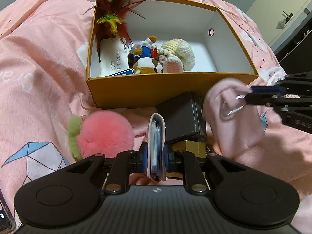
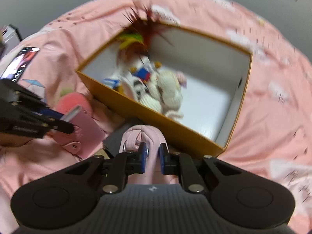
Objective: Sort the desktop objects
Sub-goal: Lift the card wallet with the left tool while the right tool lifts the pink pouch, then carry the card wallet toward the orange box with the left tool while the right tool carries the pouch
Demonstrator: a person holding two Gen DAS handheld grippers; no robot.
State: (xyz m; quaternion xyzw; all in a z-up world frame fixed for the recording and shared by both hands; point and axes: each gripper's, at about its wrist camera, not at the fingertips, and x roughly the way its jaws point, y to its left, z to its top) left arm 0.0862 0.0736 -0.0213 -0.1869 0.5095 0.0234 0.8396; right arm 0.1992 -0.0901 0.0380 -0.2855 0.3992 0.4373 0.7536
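My left gripper [image 1: 156,154] is shut on a pink card wallet [image 1: 156,132], held upright on edge with cards showing inside. In the right wrist view the same left gripper [image 2: 68,120] and wallet [image 2: 87,134] are at the left. My right gripper [image 2: 153,156] is shut on a soft pink pouch [image 2: 144,134] with a metal ring, just in front of the orange box [image 2: 156,120]. From the left wrist view the right gripper [image 1: 237,104] reaches in from the right, and the pouch [image 1: 232,120] hangs from it beside the box's [image 1: 171,91] near wall.
The box holds a feather toy [image 1: 113,17], a white glasses case [image 1: 113,58] and crochet dolls [image 1: 175,56]. A pink pompom [image 1: 105,134], a black box [image 1: 181,115] and a gold block [image 1: 189,148] lie in front on the pink bedsheet. A phone [image 2: 19,64] lies far left.
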